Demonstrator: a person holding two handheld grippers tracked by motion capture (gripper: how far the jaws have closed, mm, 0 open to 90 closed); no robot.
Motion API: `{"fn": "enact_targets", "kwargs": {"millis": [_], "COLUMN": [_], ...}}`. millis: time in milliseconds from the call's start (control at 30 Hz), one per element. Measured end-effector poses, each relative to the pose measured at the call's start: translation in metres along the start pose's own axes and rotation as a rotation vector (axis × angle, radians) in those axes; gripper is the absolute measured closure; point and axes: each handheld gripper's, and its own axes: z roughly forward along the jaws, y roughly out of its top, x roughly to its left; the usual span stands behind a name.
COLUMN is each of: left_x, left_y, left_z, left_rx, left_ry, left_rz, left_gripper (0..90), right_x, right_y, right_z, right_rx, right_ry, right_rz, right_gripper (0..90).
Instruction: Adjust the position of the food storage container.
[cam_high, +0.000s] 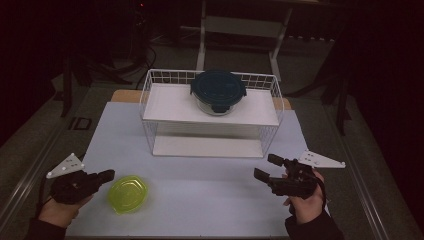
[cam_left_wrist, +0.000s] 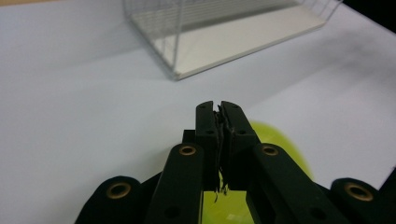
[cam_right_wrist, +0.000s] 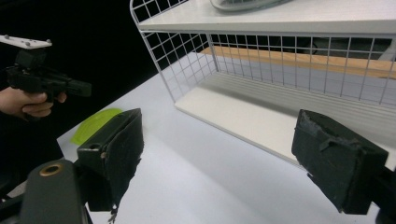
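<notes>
Table (cam_high: 200, 195) surface, pale and wide, runs from the near edge to a white wire shelf rack (cam_high: 212, 115) standing at its far middle in the high view. A round glass container with a dark lid (cam_high: 218, 91) sits on the rack's upper shelf, toward its right half; the lower shelf is bare. A yellow-green lid (cam_high: 128, 193) lies flat near the front left of the table. The left gripper (cam_high: 102, 176) is held just left of that lid, jaws pressed together, near the table's left edge. The right gripper (cam_high: 269, 168) is held at the front right with its jaws spread apart, and a broad stretch of bare table lies between the two hands and in front of the rack.

In the left gripper view, the left gripper (cam_left_wrist: 219, 108) shows its jaws closed on nothing, tips meeting above the yellow-green lid (cam_left_wrist: 280, 144), which lies partly hidden beneath them. The rack's (cam_left_wrist: 224, 42) near corner stands ahead, well apart, with open table between.

In the right gripper view, the right gripper (cam_right_wrist: 219, 154) has its jaws wide apart, framing the rack's (cam_right_wrist: 261, 74) lower shelf edge. Beyond the left jaw lie the yellow-green lid (cam_right_wrist: 93, 122) and the left gripper (cam_right_wrist: 79, 87) held in a hand (cam_right_wrist: 25, 103) at the table's edge.
</notes>
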Motion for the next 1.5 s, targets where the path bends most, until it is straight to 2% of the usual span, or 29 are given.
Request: {"fn": "enact_targets", "kwargs": {"millis": [67, 200, 233, 333, 433, 533, 667, 733, 933, 1100, 1167, 1267, 1433, 1500], "left_x": [0.003, 0.013, 0.016, 0.022, 0.024, 0.020, 0.011, 0.009, 0.005, 0.005, 0.007, 0.008, 0.005, 0.005], "left_y": [-0.006, -0.024, -0.031, -0.046, -0.059, -0.067, -0.069, -0.070, -0.071, -0.064, -0.061, -0.055, -0.047, -0.046], "left_z": [-0.001, -0.004, -0.004, -0.004, -0.003, 0.003, 0.012, 0.017, 0.032, 0.042, 0.046, 0.054, 0.065, 0.066], "left_rx": [0.010, 0.031, 0.049, 0.117, 0.149, 0.184, 0.224, 0.233, 0.264, 0.265, 0.258, 0.257, 0.267, 0.269], "left_ry": [0.018, 0.050, 0.085, 0.121, 0.091, 0.041, -0.007, -0.033, -0.047, -0.045, -0.052, -0.059, -0.067, -0.071], "left_rz": [-0.003, -0.046, -0.051, -0.057, -0.083, -0.073, -0.047, -0.046, -0.032, -0.020, -0.035, -0.036, -0.012, -0.023], "left_gripper": [87.1, 87.2, 87.8, 88.0, 88.1, 88.0, 87.9, 87.9, 87.8, 87.8, 87.8, 87.8, 87.8, 87.7], "right_x": [0.000, 0.000, 0.000, -0.002, -0.002, -0.002, -0.003, -0.002, -0.004, -0.005, -0.005, -0.004, -0.003, -0.003], "right_y": [-0.001, -0.003, -0.003, -0.001, 0.001, 0.002, 0.002, 0.002, 0.000, 0.000, 0.000, 0.000, 0.001, 0.001], "right_z": [0.000, 0.000, 0.000, -0.002, -0.005, -0.007, -0.008, -0.008, -0.009, -0.011, -0.011, -0.010, -0.010, -0.010], "right_rx": [0.002, 0.000, 0.001, -0.006, -0.015, -0.025, -0.025, -0.024, -0.024, -0.030, -0.030, -0.029, -0.034, -0.034], "right_ry": [0.005, 0.006, 0.004, 0.001, -0.003, -0.004, -0.008, -0.010, -0.006, -0.008, -0.008, -0.006, -0.003, -0.003], "right_rz": [0.002, 0.004, 0.003, 0.004, 0.005, 0.009, 0.015, 0.009, 0.017, 0.022, 0.020, 0.019, 0.020, 0.015], "right_gripper": [16.3, 16.3, 16.3, 16.3, 16.3, 16.3, 16.3, 16.3, 16.3, 16.3, 16.3, 16.3, 16.3, 16.3]}}
